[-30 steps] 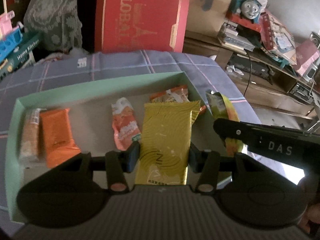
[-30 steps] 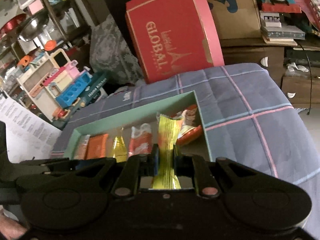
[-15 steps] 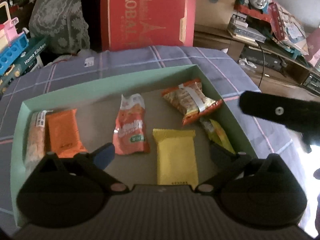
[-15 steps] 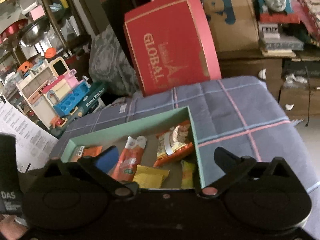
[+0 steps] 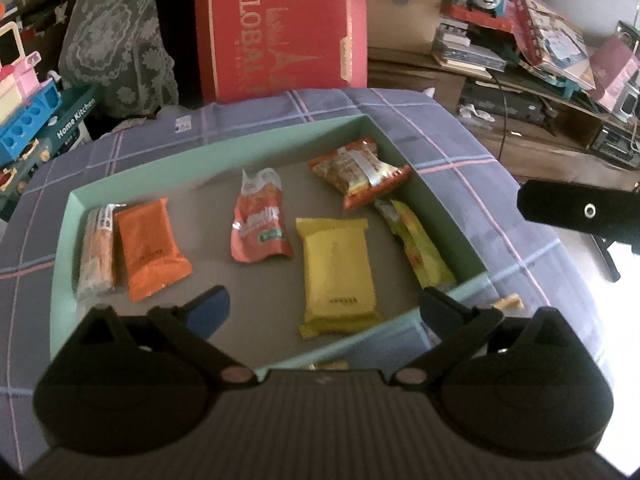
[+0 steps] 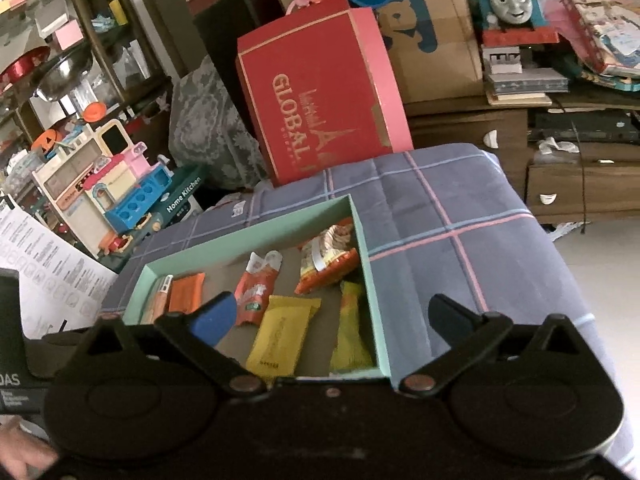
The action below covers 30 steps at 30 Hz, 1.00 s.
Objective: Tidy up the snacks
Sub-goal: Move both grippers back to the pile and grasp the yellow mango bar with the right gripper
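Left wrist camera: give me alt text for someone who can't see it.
Six snack packets lie apart in a shallow mint-green box on a plaid cloth, a yellow packet nearest the open, empty left gripper.

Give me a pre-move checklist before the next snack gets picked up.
1. Left hand-held gripper open and empty: ok; jaws have just been opening.
2. Right hand-held gripper open and empty: ok; likewise just opened.
3. Yellow packet lying flat in the green box: ok.
4. Yellow-green packet inside, along the right wall: ok.
5. Snacks left outside the box: not ok.
6. Snacks overlapping: cannot tell at left end.
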Tool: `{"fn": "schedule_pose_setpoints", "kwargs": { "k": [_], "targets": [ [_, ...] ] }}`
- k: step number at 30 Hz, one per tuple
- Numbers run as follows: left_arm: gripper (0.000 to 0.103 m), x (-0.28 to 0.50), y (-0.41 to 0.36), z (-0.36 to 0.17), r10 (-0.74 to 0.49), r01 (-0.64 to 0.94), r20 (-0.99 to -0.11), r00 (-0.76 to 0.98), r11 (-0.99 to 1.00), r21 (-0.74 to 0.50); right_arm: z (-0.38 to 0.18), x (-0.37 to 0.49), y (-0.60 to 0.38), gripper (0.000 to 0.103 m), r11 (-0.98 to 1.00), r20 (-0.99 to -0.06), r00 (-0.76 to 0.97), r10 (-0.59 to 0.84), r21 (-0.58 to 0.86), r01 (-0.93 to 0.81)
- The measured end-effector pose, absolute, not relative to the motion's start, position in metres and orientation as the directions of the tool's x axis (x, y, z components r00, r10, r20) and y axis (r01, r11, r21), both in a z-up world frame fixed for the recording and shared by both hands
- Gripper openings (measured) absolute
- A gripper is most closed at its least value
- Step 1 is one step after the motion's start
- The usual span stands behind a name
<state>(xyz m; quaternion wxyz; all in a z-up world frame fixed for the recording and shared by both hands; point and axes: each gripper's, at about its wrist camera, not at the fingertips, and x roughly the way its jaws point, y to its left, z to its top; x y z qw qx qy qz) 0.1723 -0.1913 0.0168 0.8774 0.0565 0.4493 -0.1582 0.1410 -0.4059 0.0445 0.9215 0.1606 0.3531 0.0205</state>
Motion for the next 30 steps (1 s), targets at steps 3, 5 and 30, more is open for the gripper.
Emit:
{"fn": "schedule_pose_setpoints", "kwargs": {
  "k": [3,5,30],
  "targets": [
    [0.103,0.157,-0.195,0.017,-0.227,0.344,-0.81,0.542,0.938,-0.033,0.047,0.126,-0.41,0.103,0.945,-0.646,0.749,0.15,0.316,0.083],
    [0.103,0.147,-0.198,0.015,-0.226,0.356,-0.813,0.537,0.934,-0.025,0.045,0.116,-0.413,0.103,0.942,-0.647,0.747,0.15,0.322,0.09],
    [0.103,0.127,-0.281,-0.034,-0.206,0.387,-0.848,0.487,0.922,-0.002,-0.042,0.049,-0.487,0.103,0.848,-0.737,0.67,0.093,0.411,0.335]
  ]
}}
